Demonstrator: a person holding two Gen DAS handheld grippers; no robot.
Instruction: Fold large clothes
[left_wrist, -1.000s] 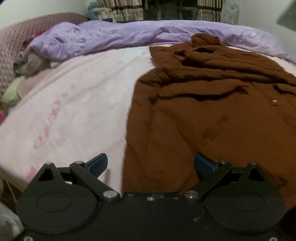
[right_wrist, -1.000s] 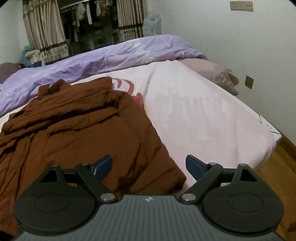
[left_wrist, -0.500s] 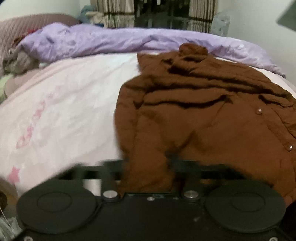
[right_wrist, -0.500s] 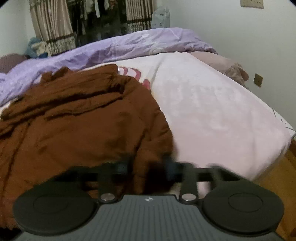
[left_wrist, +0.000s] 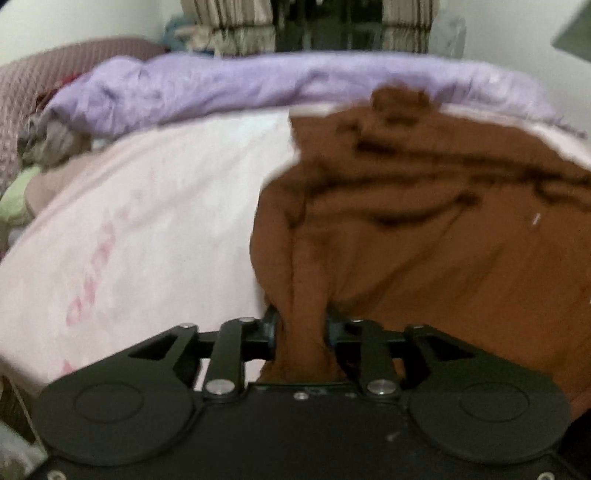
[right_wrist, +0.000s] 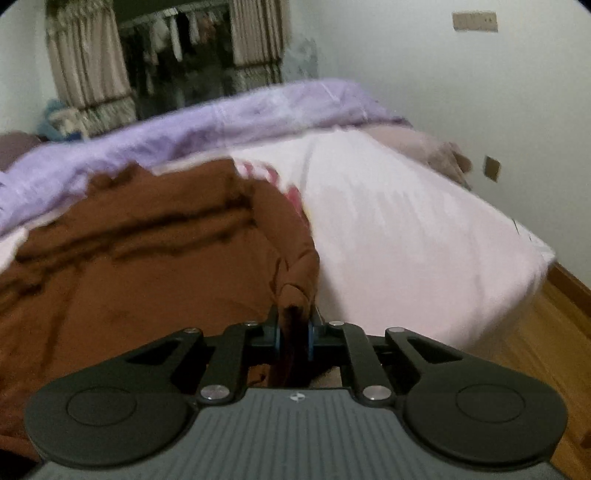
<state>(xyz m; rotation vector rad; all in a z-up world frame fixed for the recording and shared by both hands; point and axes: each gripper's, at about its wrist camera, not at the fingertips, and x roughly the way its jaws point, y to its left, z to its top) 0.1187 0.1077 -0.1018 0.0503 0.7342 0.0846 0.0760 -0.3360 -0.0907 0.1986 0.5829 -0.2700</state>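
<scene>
The left gripper (left_wrist: 300, 328) pinches a thick bunch of the brown coat (left_wrist: 424, 229); its jaws have just opened a little, but the cloth is squeezed between them. The right gripper (right_wrist: 294, 338) has just been closing and clamps a thin fold of the coat (right_wrist: 129, 258). The rest of the coat lies crumpled in front of both sets of fingers on the pink sheet (left_wrist: 147, 221). A purple quilt (right_wrist: 221, 122) is heaped behind it. Curtains (right_wrist: 85, 66) hang far back.
</scene>
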